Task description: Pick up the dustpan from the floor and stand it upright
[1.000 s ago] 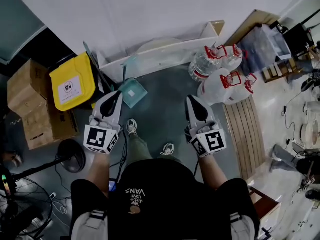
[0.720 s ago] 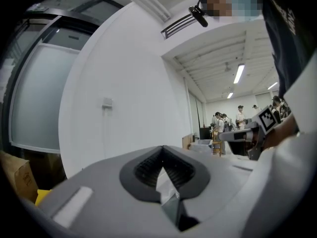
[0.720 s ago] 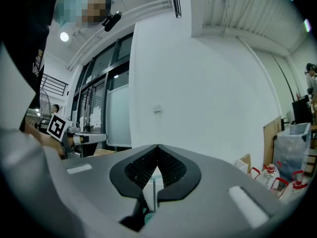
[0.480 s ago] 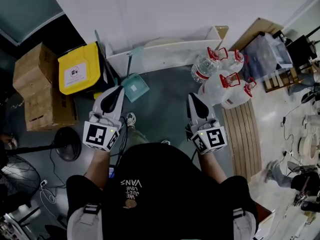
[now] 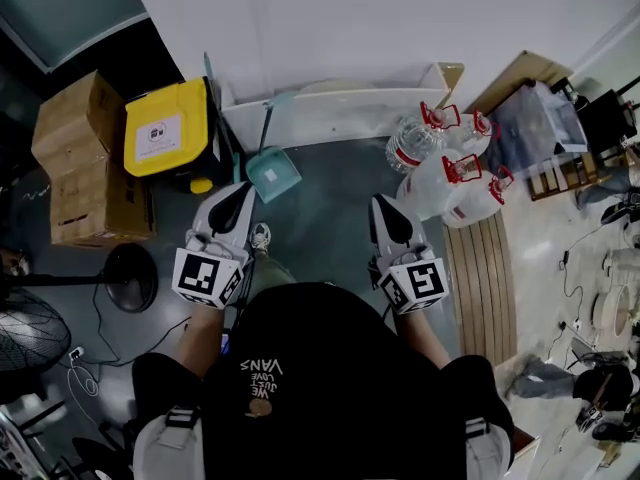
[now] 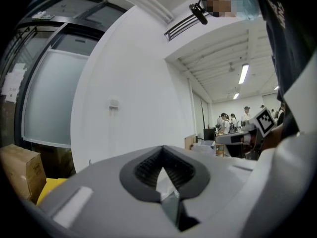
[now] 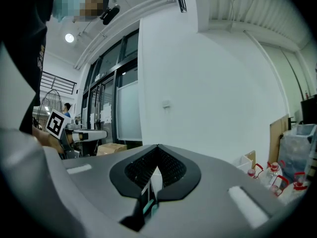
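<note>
The teal dustpan point(image 5: 273, 173) is sitting on the grey floor point(image 5: 320, 218) just in front of the person, its thin handle running up towards the white ledge point(image 5: 340, 108) at the wall, with the yellow bin point(image 5: 165, 133) close on its left. From steeply above I cannot tell whether it is lying flat or standing propped on the ledge, so this is fitting both a pan waiting to be lifted and one already stood up. Either way, the handle is looking like the part to take, and the pan's edge is needing firm floor contact to stand. The left gripper point(image 5: 238, 190) and the right gripper point(image 5: 381, 203) are hovering well above it, fingers clenched on nothing. Only the head view is showing the dustpan; the two gripper views are facing the white wall, confirming the closed, empty fingers and showing people far off
</note>
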The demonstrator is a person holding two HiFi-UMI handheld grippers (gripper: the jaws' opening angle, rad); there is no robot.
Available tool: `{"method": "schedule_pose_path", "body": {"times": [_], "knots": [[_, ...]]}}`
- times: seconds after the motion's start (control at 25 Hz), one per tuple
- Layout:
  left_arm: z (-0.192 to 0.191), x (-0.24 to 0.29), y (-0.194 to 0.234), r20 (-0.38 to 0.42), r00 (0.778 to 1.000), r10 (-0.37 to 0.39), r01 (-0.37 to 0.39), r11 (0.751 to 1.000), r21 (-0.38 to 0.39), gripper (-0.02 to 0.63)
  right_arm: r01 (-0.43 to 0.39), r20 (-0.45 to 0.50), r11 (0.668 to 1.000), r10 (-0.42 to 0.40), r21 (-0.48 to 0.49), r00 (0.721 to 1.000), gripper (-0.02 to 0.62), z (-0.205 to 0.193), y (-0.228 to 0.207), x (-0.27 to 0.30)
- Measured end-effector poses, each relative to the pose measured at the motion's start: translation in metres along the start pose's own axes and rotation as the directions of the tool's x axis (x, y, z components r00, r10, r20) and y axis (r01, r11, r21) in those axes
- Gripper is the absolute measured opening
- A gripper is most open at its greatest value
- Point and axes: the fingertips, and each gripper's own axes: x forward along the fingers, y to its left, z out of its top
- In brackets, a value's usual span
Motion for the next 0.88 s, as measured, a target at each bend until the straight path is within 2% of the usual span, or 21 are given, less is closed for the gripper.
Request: {"method": "schedule_pose_path", "body": {"times": [0.48,0.88], "knots": [[-0.0078,-0.0048,-0.0001,0.001,1.000,0.012,-0.012,0.999,-0.035,0.051,-0.005,-0.024,1.000,0.005,-0.009,1.000,0.002,-0.0072,0.0042,0.0025],[-0.0056,0.0032,-0.0008,0.001,1.000,-0.004,0.004,1.000,-0.027,0.051,0.000,-0.020,1.000,0.000,-0.003,1.000,0.002,-0.0043,0.0008,0.0056]]}}
